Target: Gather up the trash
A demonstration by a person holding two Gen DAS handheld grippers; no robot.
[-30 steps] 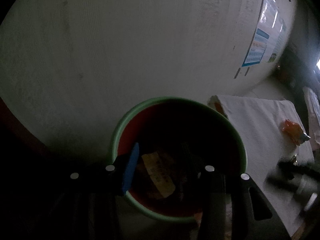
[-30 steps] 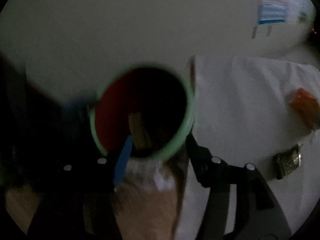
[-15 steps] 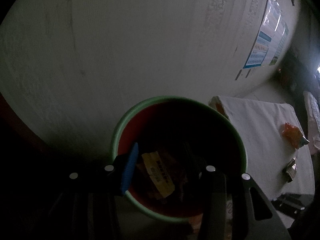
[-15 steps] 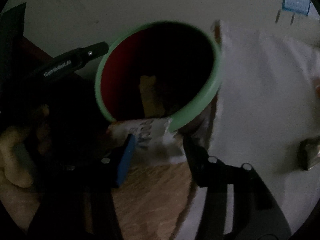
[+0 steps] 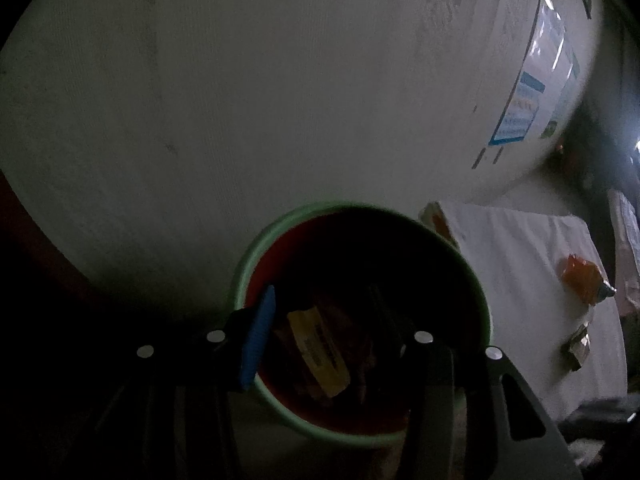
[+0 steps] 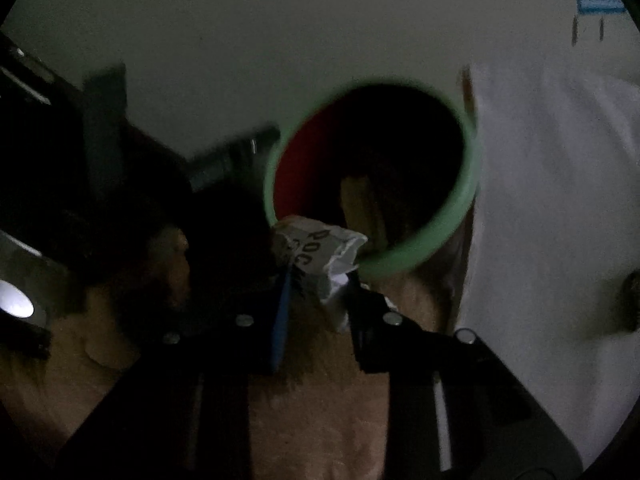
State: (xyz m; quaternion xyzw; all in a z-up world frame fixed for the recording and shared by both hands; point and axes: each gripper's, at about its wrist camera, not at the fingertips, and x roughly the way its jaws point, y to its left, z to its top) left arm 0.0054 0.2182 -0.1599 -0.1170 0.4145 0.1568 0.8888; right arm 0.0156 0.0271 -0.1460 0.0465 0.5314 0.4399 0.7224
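A red bin with a green rim [image 5: 478, 296] fills the lower middle of the left wrist view, with a yellow wrapper [image 5: 320, 352] and other trash inside. My left gripper [image 5: 332, 344] is shut on the bin, one finger inside and one outside its wall. The bin's rim also shows in the right wrist view [image 6: 468, 184]. My right gripper [image 6: 320, 280] is shut on a crumpled white paper with black print [image 6: 324, 252], held at the bin's near rim.
A table with a white cloth [image 5: 520, 264] lies right of the bin. An orange wrapper [image 5: 582, 280] and a small dark wrapper [image 5: 576, 346] lie on it. A white wall with a poster [image 5: 528, 92] stands behind. The floor is brown [image 6: 320, 420].
My right gripper has pulled back from the table and carried the white paper up to the bin's rim. The bin stays in my left gripper, raised slightly.
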